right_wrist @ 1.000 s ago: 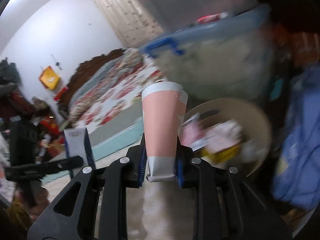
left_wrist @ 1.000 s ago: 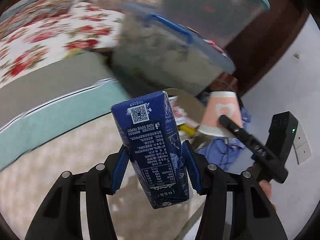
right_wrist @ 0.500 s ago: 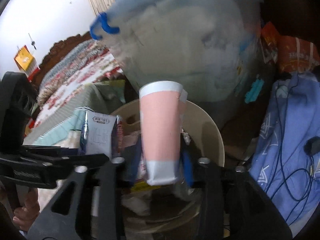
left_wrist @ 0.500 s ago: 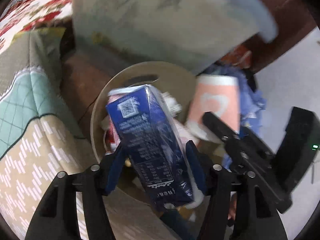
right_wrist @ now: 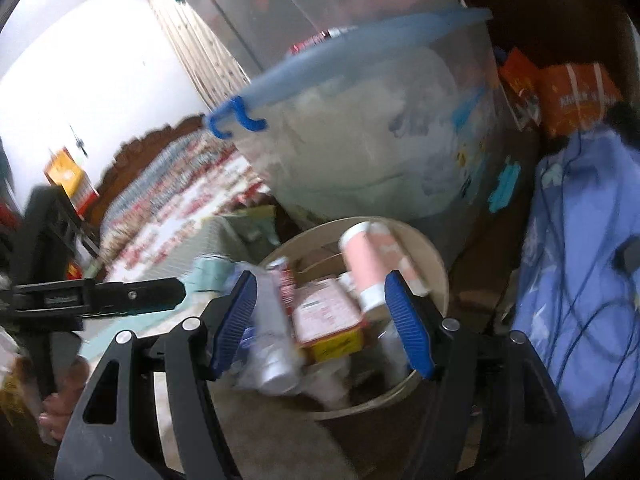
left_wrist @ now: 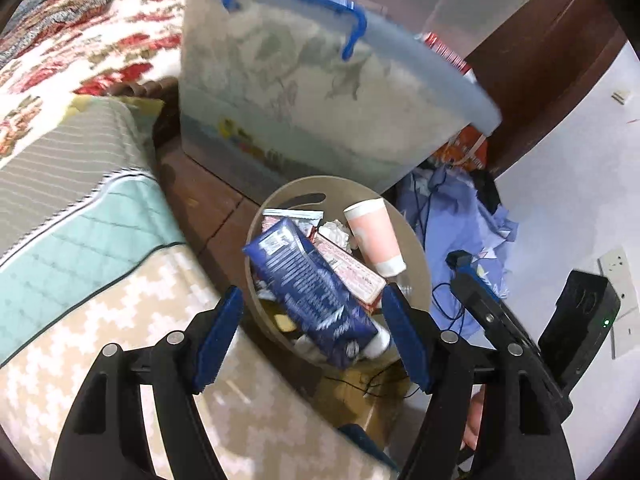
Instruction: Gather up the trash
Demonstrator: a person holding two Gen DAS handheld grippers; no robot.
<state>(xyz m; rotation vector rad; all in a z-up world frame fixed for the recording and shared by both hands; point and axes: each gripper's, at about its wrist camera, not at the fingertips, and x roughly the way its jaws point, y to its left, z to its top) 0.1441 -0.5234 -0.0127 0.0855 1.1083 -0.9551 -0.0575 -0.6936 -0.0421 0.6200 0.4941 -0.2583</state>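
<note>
Landmark: round beige waste bin [left_wrist: 420, 256], open-topped, standing on the floor and already heaped with rubbish.

Left gripper [left_wrist: 314, 326]: held just above the near rim of the bin, jaws spread wide, blue pads apart on either side of the carton with clear space between pad and carton; it grips nothing.

Right gripper [right_wrist: 324, 316]: held over the near rim of the bin, jaws likewise spread wide and gripping nothing; in the left wrist view it shows at the bin's right side [left_wrist: 480, 296].

Blue drink carton [left_wrist: 312, 288]: lies tilted on top of the bin's contents, upper end toward the far rim, lower end toward the near rim. It is blurred in the right wrist view, where its pale face shows [right_wrist: 272, 344].

Pink paper cup [left_wrist: 376, 240]: lies inside the bin against its right wall, mouth toward the far rim, white base toward the near side [right_wrist: 366, 268].

Red-and-white flat box [left_wrist: 348, 272]: in the bin, between the carton and the cup.

Crumpled white paper [left_wrist: 338, 232]: in the bin, beyond the box.

Clear storage tub with blue lid and handle [left_wrist: 320, 108]: directly behind the bin.

Blue cloth with dark cables [left_wrist: 452, 216]: heaped to the bin's right.

Bed with green and floral covers [left_wrist: 72, 152]: to the bin's left.
</note>
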